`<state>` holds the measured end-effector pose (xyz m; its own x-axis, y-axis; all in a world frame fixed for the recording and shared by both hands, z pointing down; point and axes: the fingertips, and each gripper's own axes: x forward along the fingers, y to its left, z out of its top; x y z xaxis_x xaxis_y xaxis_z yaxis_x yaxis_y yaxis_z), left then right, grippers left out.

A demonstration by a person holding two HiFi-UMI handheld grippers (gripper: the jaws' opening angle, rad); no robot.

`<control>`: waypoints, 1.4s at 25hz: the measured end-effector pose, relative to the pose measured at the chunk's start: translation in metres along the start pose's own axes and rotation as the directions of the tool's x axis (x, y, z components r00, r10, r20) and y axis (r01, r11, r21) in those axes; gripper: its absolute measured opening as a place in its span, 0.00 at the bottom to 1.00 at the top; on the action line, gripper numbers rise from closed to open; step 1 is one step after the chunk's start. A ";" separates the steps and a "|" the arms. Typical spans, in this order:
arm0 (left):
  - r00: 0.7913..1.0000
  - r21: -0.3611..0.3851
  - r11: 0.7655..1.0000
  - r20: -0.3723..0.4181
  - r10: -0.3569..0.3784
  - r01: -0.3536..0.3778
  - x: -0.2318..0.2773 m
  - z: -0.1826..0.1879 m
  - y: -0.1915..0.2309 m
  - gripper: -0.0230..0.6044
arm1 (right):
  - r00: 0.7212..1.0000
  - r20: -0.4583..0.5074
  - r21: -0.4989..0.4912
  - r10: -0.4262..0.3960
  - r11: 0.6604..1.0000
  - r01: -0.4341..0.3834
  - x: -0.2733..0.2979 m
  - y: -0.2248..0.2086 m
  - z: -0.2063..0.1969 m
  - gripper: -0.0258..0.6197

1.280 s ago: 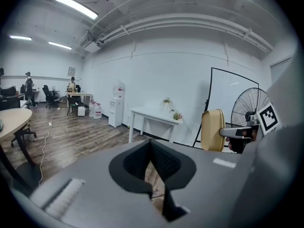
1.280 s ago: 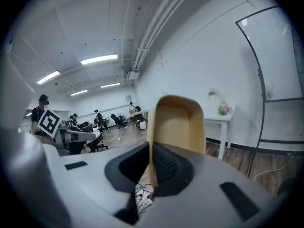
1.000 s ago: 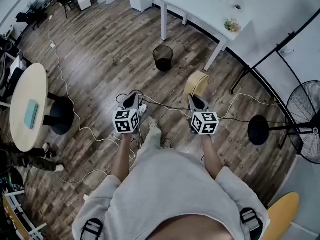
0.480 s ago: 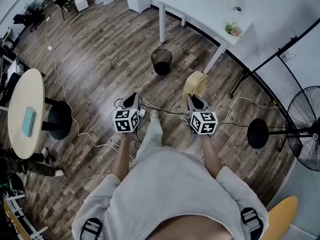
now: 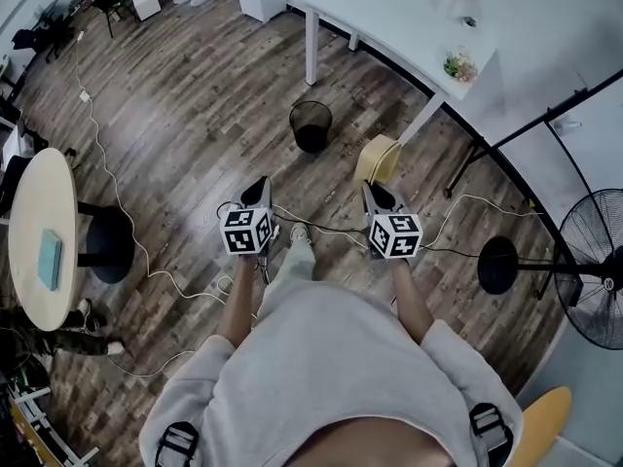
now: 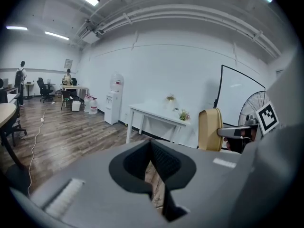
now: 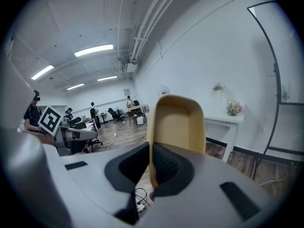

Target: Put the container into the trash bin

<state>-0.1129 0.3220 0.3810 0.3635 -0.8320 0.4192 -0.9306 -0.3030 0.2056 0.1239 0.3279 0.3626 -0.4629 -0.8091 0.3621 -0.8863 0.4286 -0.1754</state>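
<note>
**Container nears the bin, pinched by one wall**

On a wide wooden floor (image 5: 185,95), beside a long white bench (image 5: 389,13), a person carries a claw in each hand. The black mesh trash bin (image 5: 311,126) stands ahead, close to a bench leg and apart from the load. The tan container (image 5: 378,159) juts forward from the right claw (image 5: 373,191), which is clamped narrow on one thin side wall. The left claw (image 5: 259,185) is pinched together with nothing in it.

The step in hand looks to be the carry. It would go best with the container brought squarely over the bin's mouth before any release. A one-wall pinch may let the container swing, so a steady hand would help. The mouth seems barely wider than the container, so lowering it end-first may suit. Loose cables (image 5: 326,227) underfoot call for care.
</note>
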 end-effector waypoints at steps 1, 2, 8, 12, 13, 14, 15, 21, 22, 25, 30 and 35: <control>1.000 -0.002 1.000 -0.006 -0.003 0.003 0.007 0.003 0.004 0.05 | 1.000 -0.005 0.002 -0.002 1.000 0.002 0.008 -0.002 0.003 0.09; 1.000 -0.004 1.000 -0.010 -0.006 0.006 0.015 0.006 0.009 0.05 | 1.000 -0.009 0.002 -0.004 1.000 0.004 0.016 -0.004 0.006 0.09; 0.999 -0.002 1.000 -0.022 -0.027 0.027 0.059 0.037 0.041 0.05 | 1.000 -0.013 0.003 -0.017 1.000 0.017 0.069 -0.011 0.033 0.09; 0.999 0.002 0.999 -0.024 -0.043 0.043 0.090 0.059 0.061 0.05 | 0.999 -0.017 0.006 -0.027 1.000 0.027 0.104 -0.017 0.049 0.09; 0.999 0.002 0.999 -0.025 -0.046 0.046 0.097 0.064 0.065 0.05 | 0.999 -0.017 0.006 -0.030 1.000 0.030 0.112 -0.019 0.053 0.09; 0.998 0.004 0.999 -0.026 -0.049 0.049 0.104 0.068 0.070 0.05 | 0.999 -0.018 0.006 -0.032 0.999 0.032 0.119 -0.021 0.057 0.09; 0.998 0.005 0.999 -0.028 -0.052 0.053 0.110 0.072 0.074 0.05 | 0.999 -0.018 0.006 -0.035 0.999 0.035 0.126 -0.022 0.060 0.09; 0.997 0.012 0.998 -0.031 -0.068 0.069 0.142 0.088 0.098 0.05 | 0.999 -0.024 -0.001 -0.043 0.999 0.043 0.163 -0.025 0.070 0.09; 0.997 0.014 0.997 -0.031 -0.070 0.071 0.147 0.090 0.100 0.05 | 0.999 -0.027 -0.001 -0.043 0.999 0.043 0.167 -0.026 0.071 0.09; 0.996 0.016 0.997 -0.037 -0.075 0.076 0.155 0.093 0.105 0.05 | 0.998 -0.035 0.002 -0.042 0.999 0.042 0.178 -0.027 0.071 0.09; 0.995 0.020 0.996 -0.051 -0.083 0.084 0.166 0.096 0.111 0.05 | 0.998 -0.043 0.002 -0.042 0.999 0.042 0.191 -0.029 0.075 0.09; 0.994 0.022 0.995 -0.067 -0.092 0.093 0.172 0.093 0.110 0.05 | 0.998 -0.057 0.010 -0.039 0.999 0.040 0.194 -0.029 0.069 0.09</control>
<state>-0.1569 0.1027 0.3937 0.4495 -0.7678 0.4566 -0.8933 -0.3898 0.2239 0.0589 0.1306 0.3747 -0.4264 -0.8010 0.4202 -0.9041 0.3922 -0.1699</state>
